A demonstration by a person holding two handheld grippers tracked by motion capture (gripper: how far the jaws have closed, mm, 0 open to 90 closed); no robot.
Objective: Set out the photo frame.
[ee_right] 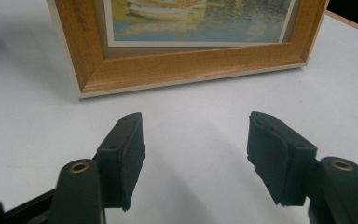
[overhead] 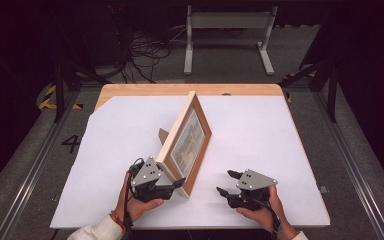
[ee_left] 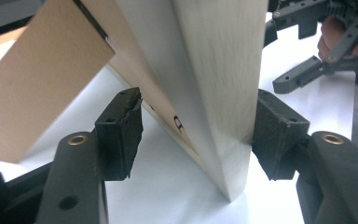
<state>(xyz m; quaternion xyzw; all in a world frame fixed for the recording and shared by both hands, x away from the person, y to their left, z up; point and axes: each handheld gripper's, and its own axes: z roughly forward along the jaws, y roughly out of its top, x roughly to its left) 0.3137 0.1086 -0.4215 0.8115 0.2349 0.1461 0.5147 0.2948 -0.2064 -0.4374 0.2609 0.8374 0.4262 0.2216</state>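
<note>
A wooden picture frame (overhead: pixel 185 137) with a harbour print stands upright on the white sheet, propped by its back stand (overhead: pixel 163 135). My left gripper (overhead: pixel 176 186) reaches around the frame's near bottom corner. In the left gripper view the frame's edge (ee_left: pixel 214 70) stands between the jaws. One pad (ee_left: pixel 275 130) rests against the frame's side and the other pad (ee_left: pixel 121 130) stays clear of its back, so my left gripper (ee_left: pixel 198 95) is open. My right gripper (overhead: pixel 225 182) lies to the frame's right, open and holding nothing. Its own view has the gripper (ee_right: pixel 196 116) facing the frame's front (ee_right: pixel 191 65).
A white sheet (overhead: pixel 130 150) covers most of the wooden table (overhead: pixel 180 90). The back stand (ee_left: pixel 42 79) slants down to the left of my left jaws. On the floor beyond the table are a white metal rack (overhead: pixel 227 30) and loose cables (overhead: pixel 145 50).
</note>
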